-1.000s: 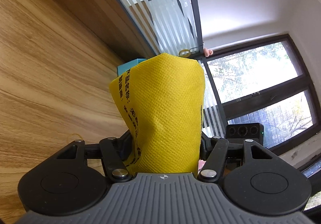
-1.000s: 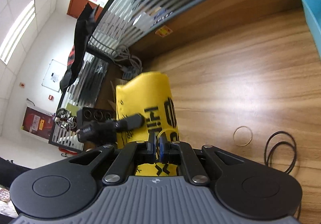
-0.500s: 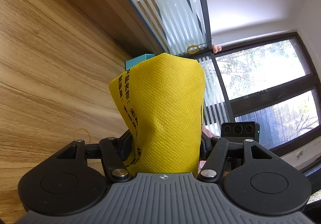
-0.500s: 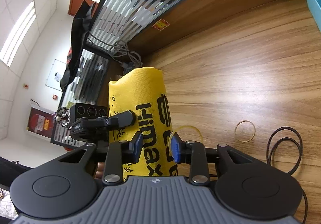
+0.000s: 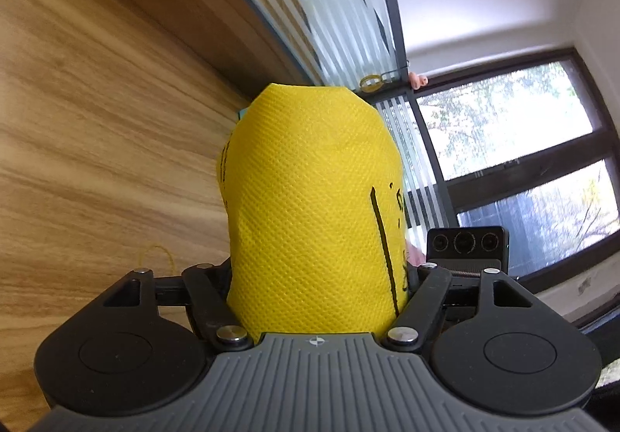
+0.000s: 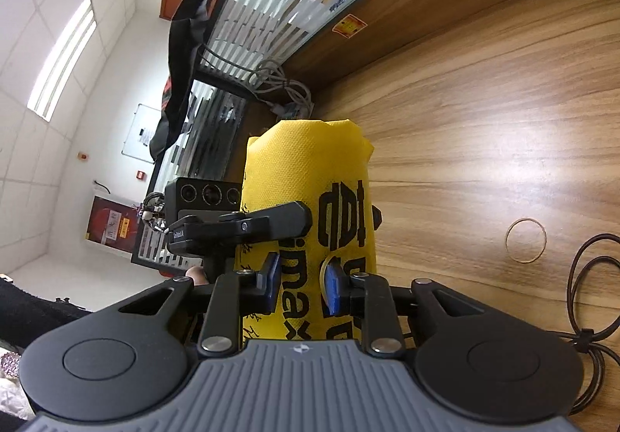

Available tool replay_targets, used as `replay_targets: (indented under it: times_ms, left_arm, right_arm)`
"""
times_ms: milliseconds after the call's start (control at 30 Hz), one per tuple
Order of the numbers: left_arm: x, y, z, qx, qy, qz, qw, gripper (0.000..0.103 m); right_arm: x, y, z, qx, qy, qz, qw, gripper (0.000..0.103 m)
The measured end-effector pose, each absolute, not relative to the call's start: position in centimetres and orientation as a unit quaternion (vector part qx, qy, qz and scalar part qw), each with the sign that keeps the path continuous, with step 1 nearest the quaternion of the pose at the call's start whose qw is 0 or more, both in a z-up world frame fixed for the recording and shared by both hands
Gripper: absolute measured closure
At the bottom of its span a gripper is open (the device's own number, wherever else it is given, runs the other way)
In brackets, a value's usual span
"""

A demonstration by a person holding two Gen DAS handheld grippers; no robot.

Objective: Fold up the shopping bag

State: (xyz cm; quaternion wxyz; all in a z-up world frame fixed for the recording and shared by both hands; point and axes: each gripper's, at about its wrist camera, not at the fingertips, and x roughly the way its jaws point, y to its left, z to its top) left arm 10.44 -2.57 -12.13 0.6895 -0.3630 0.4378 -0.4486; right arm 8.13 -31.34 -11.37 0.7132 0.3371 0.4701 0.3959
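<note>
The folded yellow shopping bag (image 5: 310, 207) is a thick upright roll with black print, held off the wooden table (image 5: 97, 122). My left gripper (image 5: 316, 273) is shut on the bag, which hides its fingertips in its own view. In the right wrist view one black left finger (image 6: 271, 221) crosses the bag (image 6: 306, 168). My right gripper (image 6: 302, 283) is open, its blue pads (image 6: 271, 277) apart in front of the bag's printed face. A pale rubber band (image 6: 322, 269) loops around the right-hand pad.
A loose rubber band (image 6: 526, 240) lies on the table (image 6: 484, 122), beside black cable loops (image 6: 593, 277). Another band (image 5: 155, 257) shows left of the left gripper. A striped glass partition (image 5: 329, 6) and a cable bundle (image 6: 279, 83) stand behind the table.
My right gripper has gone from shut to open and sits closer to the bag. The bag has turned in the left gripper, showing a black printed line.
</note>
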Motion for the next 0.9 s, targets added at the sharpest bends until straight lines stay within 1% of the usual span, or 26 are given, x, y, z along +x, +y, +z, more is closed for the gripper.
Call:
replay_targets:
  times_ms: [133, 167, 200, 233, 267, 300, 733, 767, 900]
  left_arm:
    - [10.0, -2.1, -11.8, -0.355, 0.415, -0.429, 0.72, 0.038]
    - [9.9, -1.9, -11.8, -0.353, 0.411, -0.423, 0.726, 0.039]
    - [9.8, -1.6, -11.7, -0.349, 0.405, -0.41, 0.739, 0.039]
    - [9.8, -1.3, -11.6, -0.342, 0.404, -0.4, 0.749, 0.039]
    - [9.6, -1.4, -11.4, -0.332, 0.402, -0.403, 0.752, 0.04]
    - [9.3, -1.4, -11.1, -0.322, 0.4, -0.406, 0.756, 0.04]
    - [6.6, -2.1, -8.0, -0.194, 0.375, -0.441, 0.792, 0.039]
    - [6.7, -1.9, -8.2, -0.203, 0.377, -0.441, 0.789, 0.039]
    - [7.8, -0.5, -9.1, -0.292, 0.391, -0.44, 0.754, 0.039]
  right_arm:
    - [8.2, -31.4, -11.4, 0.338, 0.47, 0.385, 0.718, 0.077]
    - [8.2, -31.6, -11.5, 0.339, 0.469, 0.382, 0.72, 0.082]
    - [8.2, -31.8, -11.5, 0.34, 0.468, 0.38, 0.721, 0.094]
    - [8.2, -32.0, -11.5, 0.344, 0.467, 0.379, 0.721, 0.098]
    - [8.1, -32.2, -11.5, 0.349, 0.464, 0.379, 0.72, 0.098]
    - [8.1, -32.6, -11.4, 0.357, 0.458, 0.377, 0.721, 0.101]
    - [8.2, -34.3, -9.6, 0.347, 0.438, 0.355, 0.75, 0.101]
    - [8.3, -34.4, -9.4, 0.344, 0.437, 0.354, 0.752, 0.101]
    - [8.3, -34.2, -9.1, 0.343, 0.435, 0.363, 0.749, 0.101]
